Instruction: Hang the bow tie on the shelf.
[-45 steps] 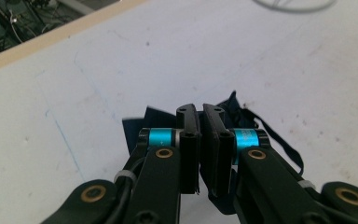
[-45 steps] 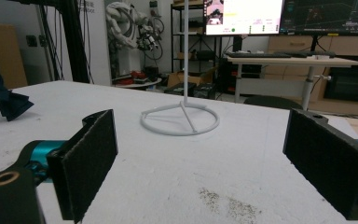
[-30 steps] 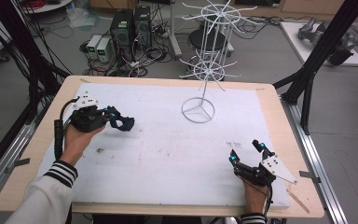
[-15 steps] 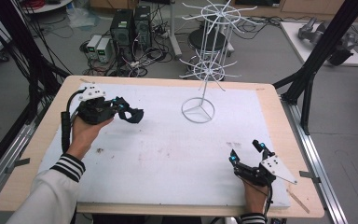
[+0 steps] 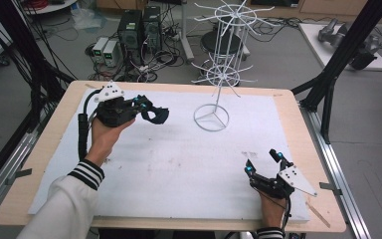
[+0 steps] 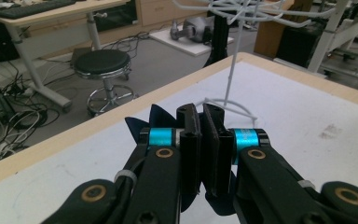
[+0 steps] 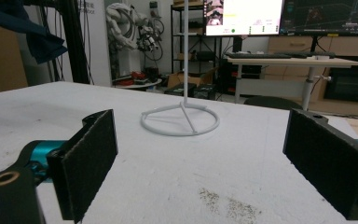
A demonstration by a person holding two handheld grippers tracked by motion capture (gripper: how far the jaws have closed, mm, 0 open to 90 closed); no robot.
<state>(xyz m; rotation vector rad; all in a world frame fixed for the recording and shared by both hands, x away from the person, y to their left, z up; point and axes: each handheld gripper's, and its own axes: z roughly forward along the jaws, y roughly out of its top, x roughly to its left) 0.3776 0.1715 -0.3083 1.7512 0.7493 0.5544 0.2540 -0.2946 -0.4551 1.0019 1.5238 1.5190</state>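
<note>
My left gripper [image 5: 151, 111] hangs over the far left of the white mat [image 5: 179, 164], shut on a small dark blue cloth [image 5: 157, 116]. In the left gripper view the jaws [image 6: 200, 114] stand pressed together, with the blue cloth [image 6: 161, 119] poking out behind and below them. A white wire rack [image 5: 212, 118] with a ring base and spoked tiers stands to its right; its pole [image 6: 232, 70] rises just beyond the jaws. My right gripper [image 5: 262, 162] rests at the near right of the mat, open and with nothing between its pads [image 7: 93, 158].
The rack's ring base [image 7: 180, 122] lies ahead of the right gripper. The mat sits on a wooden table [image 5: 288, 99] framed by black struts [image 5: 343, 55]. Computers and cables [image 5: 139, 30] and a stool [image 6: 101, 63] stand on the floor beyond.
My left hand has lifted the blue cloth and carried it to the right, toward the wire rack. The right gripper has stayed where it was, still open.
</note>
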